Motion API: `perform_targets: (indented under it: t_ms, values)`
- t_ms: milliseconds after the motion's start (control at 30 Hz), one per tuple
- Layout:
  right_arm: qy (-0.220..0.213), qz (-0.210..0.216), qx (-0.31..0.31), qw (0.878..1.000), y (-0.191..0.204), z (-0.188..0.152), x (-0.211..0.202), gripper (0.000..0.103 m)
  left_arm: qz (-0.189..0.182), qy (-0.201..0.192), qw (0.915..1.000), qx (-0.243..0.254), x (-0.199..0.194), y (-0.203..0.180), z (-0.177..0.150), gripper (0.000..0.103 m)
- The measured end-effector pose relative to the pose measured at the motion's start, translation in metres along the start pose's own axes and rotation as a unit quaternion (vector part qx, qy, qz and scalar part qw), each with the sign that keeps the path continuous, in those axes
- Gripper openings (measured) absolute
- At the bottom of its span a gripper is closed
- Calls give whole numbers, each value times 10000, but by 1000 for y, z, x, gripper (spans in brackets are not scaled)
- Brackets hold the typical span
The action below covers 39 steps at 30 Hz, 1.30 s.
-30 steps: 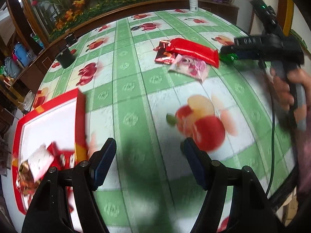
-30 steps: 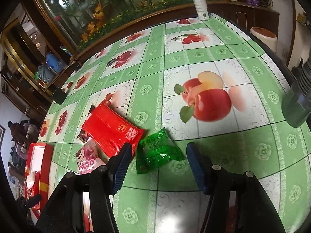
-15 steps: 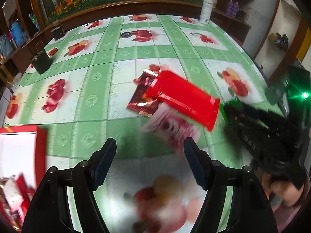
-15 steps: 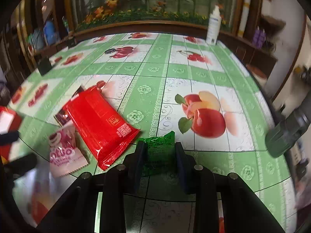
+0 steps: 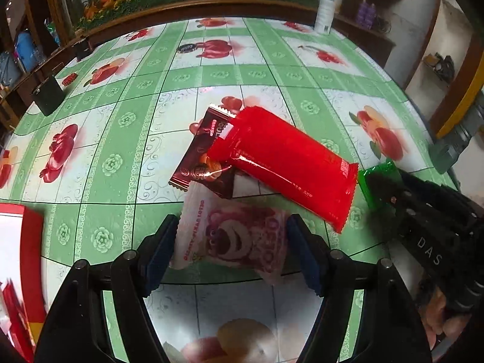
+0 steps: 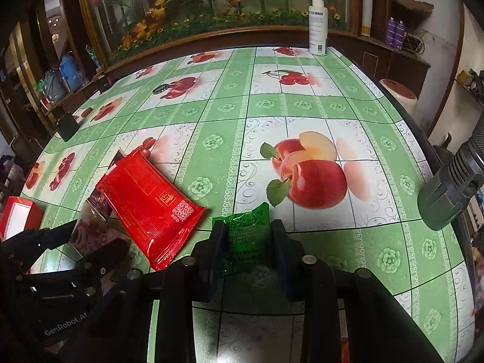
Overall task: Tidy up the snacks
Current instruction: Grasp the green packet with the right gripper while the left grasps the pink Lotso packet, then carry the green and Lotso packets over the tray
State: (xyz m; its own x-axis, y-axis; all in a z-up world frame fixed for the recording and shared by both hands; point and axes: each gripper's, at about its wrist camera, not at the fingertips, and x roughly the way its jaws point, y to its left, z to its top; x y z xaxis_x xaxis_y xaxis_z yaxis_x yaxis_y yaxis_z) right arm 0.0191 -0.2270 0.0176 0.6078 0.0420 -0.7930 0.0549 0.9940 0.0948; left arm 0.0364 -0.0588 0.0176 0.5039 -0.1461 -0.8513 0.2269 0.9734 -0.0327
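Observation:
A pink bear-print snack packet (image 5: pixel 242 248) lies flat on the table between the pads of my left gripper (image 5: pixel 232 223), which is open and straddles it. Behind it a long red packet (image 5: pixel 287 166) overlaps a brown chocolate packet (image 5: pixel 202 154). My right gripper (image 6: pixel 248 227) is shut on a small green packet (image 6: pixel 246 242), pinching its near half just right of the red packet (image 6: pixel 148 199). In the left wrist view the green packet (image 5: pixel 375 178) pokes out from the black right gripper. A red box (image 5: pixel 31 242) with a white inside sits at the left edge.
The table wears a green-and-white fruit-print cloth (image 6: pixel 302 112). A white spray bottle (image 6: pixel 317 27) stands at the far edge, a small black box (image 5: pixel 48 96) at the far left. A dark green cylindrical fixture (image 6: pixel 447 190) hangs over the right edge. A wooden ledge with flowers runs behind.
My left gripper has swung from beside the red box to over the pink packet. My right gripper has closed on the green packet, which lay loose between its fingers.

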Motion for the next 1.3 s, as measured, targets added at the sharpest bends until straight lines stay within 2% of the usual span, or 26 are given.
perform_targets:
  t_ms: [67,133,300,400,533,633,833,967,1100,1300]
  values:
    - [-2,1,1,10000,0,0,0,32,-59,-83,9999,47,-1,3,0,66]
    - [0,2,1,10000,0,0,0,32,-63,-154,9998,117,-2,5,0,56]
    - [-26,6,-6,10000,1,0,0,32,-189,-186,9996,98,-6,14,-4,49]
    - [-42,33,16,10000,0,0,0,31,-281,-153,9995,-27,-12,24,-10,48]
    - [-89,5,-34,10000,1,-1,0,31,-184,-231,9995,55,-22,32,-25,48]
    - [-152,-92,-4,9998,-2,0,0,30,-251,-248,9994,37,-33,40,-37,48]
    - [-374,-249,803,9958,-34,4,-4,30,-332,-615,9975,-38,-78,61,-60,48]
    - [-855,-298,1189,9888,-49,3,-19,30,-224,-958,9951,26,-112,73,-77,48]
    - [-1364,-115,1353,9813,-48,1,-37,30,-113,-1226,9923,92,-137,84,-96,49]
    - [-1564,267,1365,9778,-11,-3,-47,30,-272,-1293,9910,199,-153,90,-118,49]
